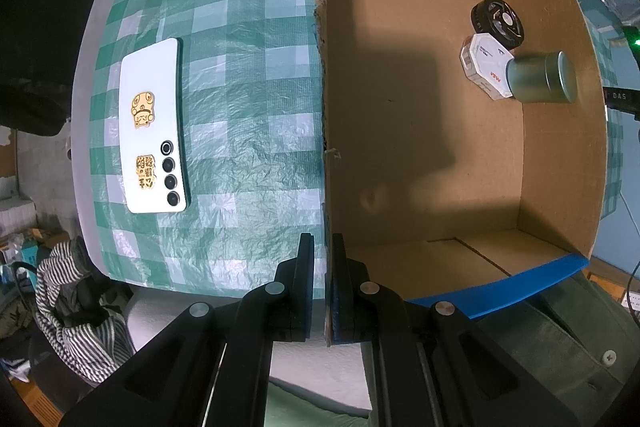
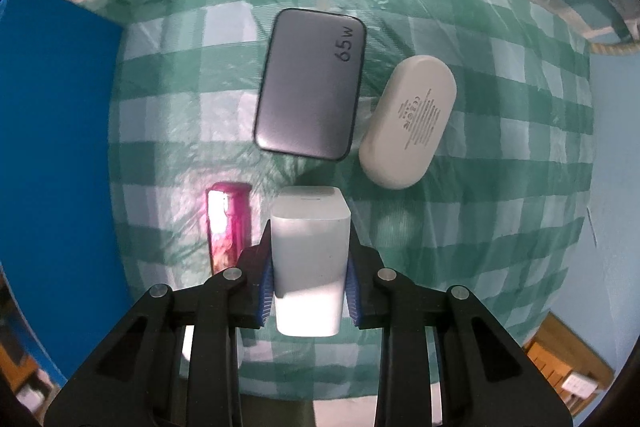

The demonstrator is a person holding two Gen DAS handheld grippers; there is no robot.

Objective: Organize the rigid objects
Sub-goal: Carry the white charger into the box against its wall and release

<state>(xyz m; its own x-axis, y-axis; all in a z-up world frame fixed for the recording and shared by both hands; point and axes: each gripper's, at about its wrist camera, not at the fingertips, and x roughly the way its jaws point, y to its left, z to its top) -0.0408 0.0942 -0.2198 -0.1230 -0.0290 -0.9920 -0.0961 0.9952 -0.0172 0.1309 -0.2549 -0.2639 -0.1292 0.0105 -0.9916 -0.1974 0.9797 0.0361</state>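
My left gripper (image 1: 323, 247) is shut on the left wall of an open cardboard box (image 1: 325, 107), one finger outside and one inside. Inside the box at the far right lie a black round disc (image 1: 498, 17), a white octagonal box (image 1: 486, 65) and a green tin can (image 1: 542, 77) on its side. A white phone (image 1: 154, 127) with gold stickers lies face down on the checked cloth, left of the box. My right gripper (image 2: 310, 227) is shut on a white charger block (image 2: 308, 259) above the cloth.
In the right wrist view a grey 65W power bank (image 2: 312, 83), a white oval case (image 2: 408, 127) and a pink lighter (image 2: 228, 227) lie on the green checked tablecloth (image 2: 480, 227). The box's blue outer wall (image 2: 56, 147) stands at the left. Striped cloth (image 1: 68, 307) lies below the table edge.
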